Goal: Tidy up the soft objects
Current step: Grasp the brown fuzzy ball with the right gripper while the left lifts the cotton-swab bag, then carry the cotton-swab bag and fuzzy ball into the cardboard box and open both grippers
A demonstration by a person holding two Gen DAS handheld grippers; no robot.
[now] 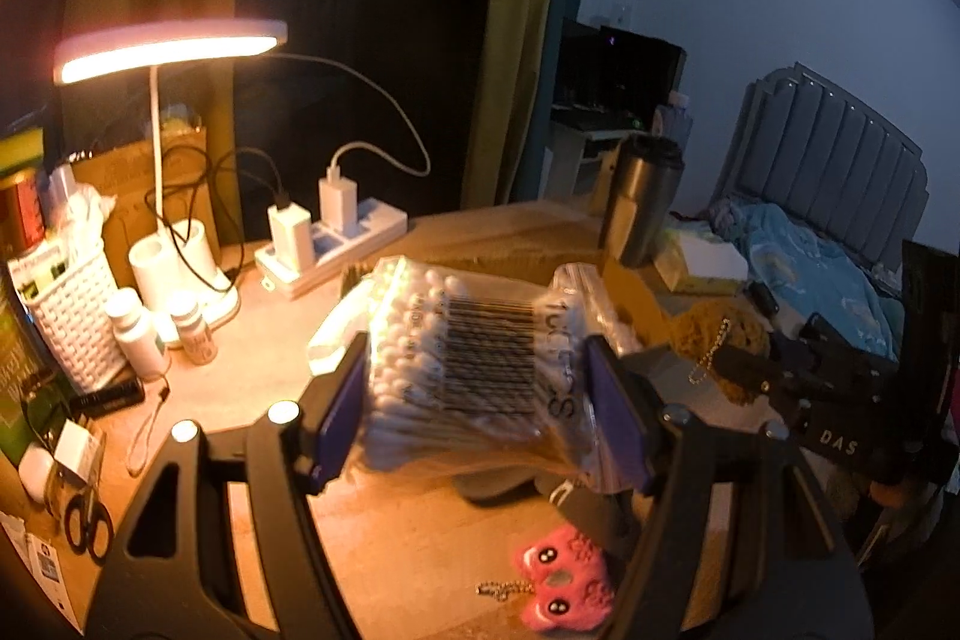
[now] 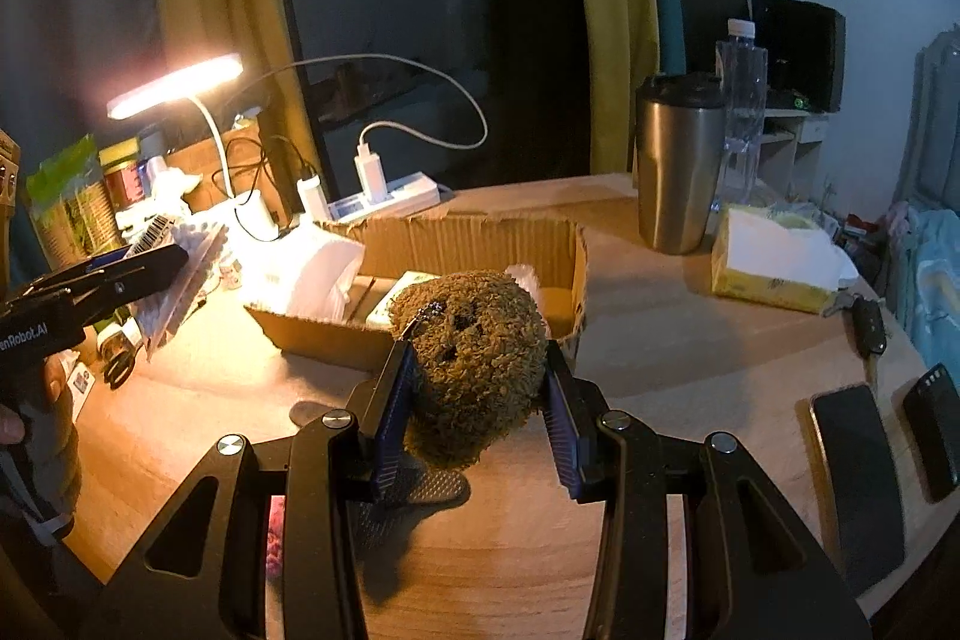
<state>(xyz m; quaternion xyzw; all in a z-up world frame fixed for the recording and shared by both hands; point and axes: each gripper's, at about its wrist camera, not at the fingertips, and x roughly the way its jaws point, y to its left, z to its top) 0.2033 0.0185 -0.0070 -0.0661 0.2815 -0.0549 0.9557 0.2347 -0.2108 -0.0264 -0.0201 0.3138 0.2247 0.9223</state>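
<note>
My left gripper (image 1: 474, 388) is shut on a clear bag of cotton swabs (image 1: 480, 358) with a barcode, held above the wooden table (image 1: 420, 538). In the right wrist view that bag of cotton swabs (image 2: 180, 268) shows at the far left. My right gripper (image 2: 477, 388) is shut on a brown fuzzy plush ball (image 2: 474, 358) with a small chain, lifted just in front of an open cardboard box (image 2: 468, 244). The same plush ball (image 1: 720, 334) appears at the right of the left wrist view. A pink plush keychain (image 1: 564, 586) lies on the table below my left gripper.
A lit desk lamp (image 1: 168, 46), a power strip (image 1: 336, 232), small bottles (image 1: 138, 334) and a white basket (image 1: 72, 310) crowd the table's left. A steel tumbler (image 2: 678, 160), tissue box (image 2: 774, 250), car key (image 2: 870, 328) and two phones (image 2: 858, 478) lie at the right. Scissors (image 1: 90, 520) rest front left.
</note>
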